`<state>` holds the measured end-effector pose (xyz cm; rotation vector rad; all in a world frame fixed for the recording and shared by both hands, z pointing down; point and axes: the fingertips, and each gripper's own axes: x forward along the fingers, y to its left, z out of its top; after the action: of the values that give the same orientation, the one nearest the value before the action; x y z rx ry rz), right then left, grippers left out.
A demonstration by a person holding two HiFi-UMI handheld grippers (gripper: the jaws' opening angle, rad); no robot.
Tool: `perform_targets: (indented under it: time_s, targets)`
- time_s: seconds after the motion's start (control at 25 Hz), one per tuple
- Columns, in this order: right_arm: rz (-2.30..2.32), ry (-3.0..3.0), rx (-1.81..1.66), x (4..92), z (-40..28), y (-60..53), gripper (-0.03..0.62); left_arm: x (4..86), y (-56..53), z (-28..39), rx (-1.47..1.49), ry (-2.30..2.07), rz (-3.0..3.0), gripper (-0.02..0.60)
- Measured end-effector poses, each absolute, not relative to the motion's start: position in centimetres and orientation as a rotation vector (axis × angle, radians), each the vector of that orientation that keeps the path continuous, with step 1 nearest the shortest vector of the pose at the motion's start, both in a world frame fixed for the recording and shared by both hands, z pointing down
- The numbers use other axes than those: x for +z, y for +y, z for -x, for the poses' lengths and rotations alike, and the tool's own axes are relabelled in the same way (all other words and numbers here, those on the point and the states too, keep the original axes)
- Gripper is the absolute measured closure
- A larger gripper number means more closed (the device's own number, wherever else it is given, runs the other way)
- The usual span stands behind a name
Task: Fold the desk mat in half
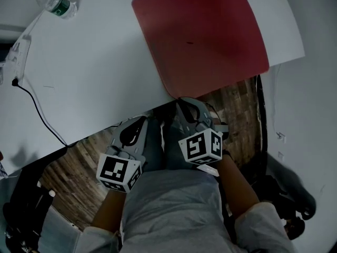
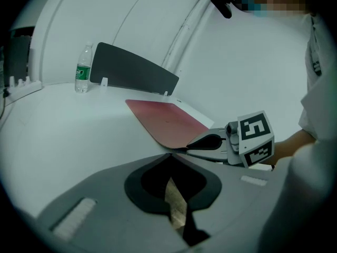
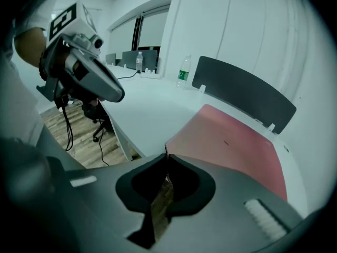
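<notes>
A red desk mat (image 1: 202,33) lies flat on the white table (image 1: 89,78), toward its right side. The mat's near corner reaches the table's front edge. My right gripper (image 1: 181,100) is at that corner. In the right gripper view its jaws (image 3: 167,154) meet on the corner's edge, with the mat (image 3: 231,144) stretching away beyond them. The left gripper view shows the right gripper (image 2: 185,148) pinching the same corner of the mat (image 2: 168,123). My left gripper (image 1: 143,121) hangs just off the table's front edge, left of the right one, shut with nothing in it (image 2: 171,154).
A water bottle (image 1: 55,4) stands at the table's far left, near a power strip (image 1: 18,54) and a black cable (image 1: 37,107). A dark divider panel (image 3: 242,91) borders the far side of the table. Chair legs (image 1: 289,199) stand on the wooden floor at right.
</notes>
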<state>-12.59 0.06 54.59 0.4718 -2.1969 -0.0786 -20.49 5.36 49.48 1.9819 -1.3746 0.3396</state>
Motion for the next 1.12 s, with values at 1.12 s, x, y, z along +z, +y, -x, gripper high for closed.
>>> perform_targets:
  time_s: [1.12]
  targets:
    - [-0.763, -2.457, 0.228, 46.4, -1.0, -12.3, 0.575, 44.6, -5.6, 9.0, 0.4, -1.39, -2.096, 0.563]
